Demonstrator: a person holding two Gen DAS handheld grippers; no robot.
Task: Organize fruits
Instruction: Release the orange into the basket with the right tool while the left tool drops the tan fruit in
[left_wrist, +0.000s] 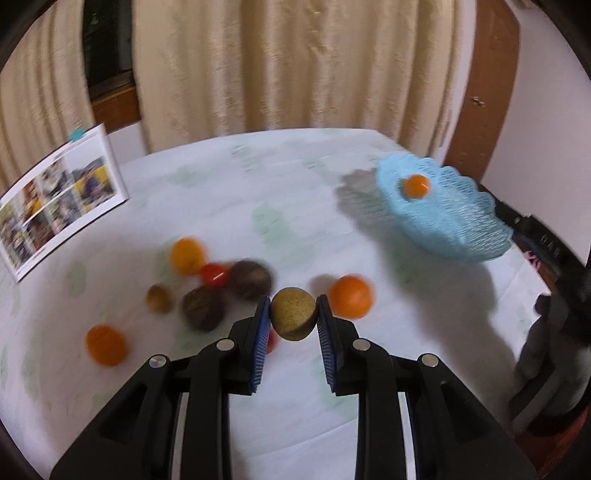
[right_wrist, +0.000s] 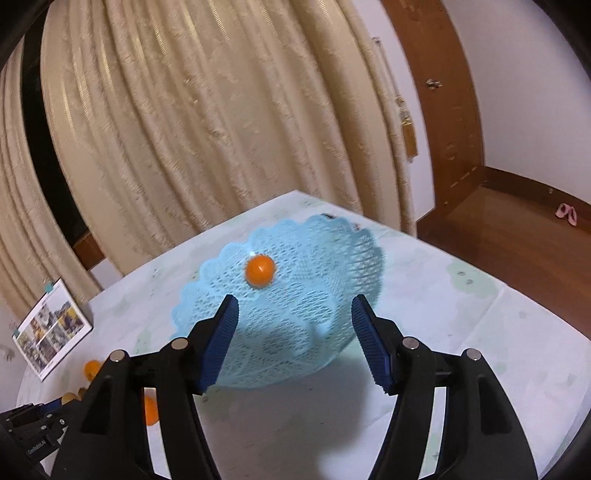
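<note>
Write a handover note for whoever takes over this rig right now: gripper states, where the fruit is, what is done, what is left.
Left gripper: shut on a round tan-brown speckled fruit, held above the pale patterned tablecloth.
Right gripper: open, holding nothing, poised over the light blue lattice plastic basket.
Done: one small orange fruit lies in the basket.
Left: the held fruit, plus loose fruit on the cloth: three orange ones, two dark brown ones, a small brown one and a red one. The left view is blurred, so recount.
</note>
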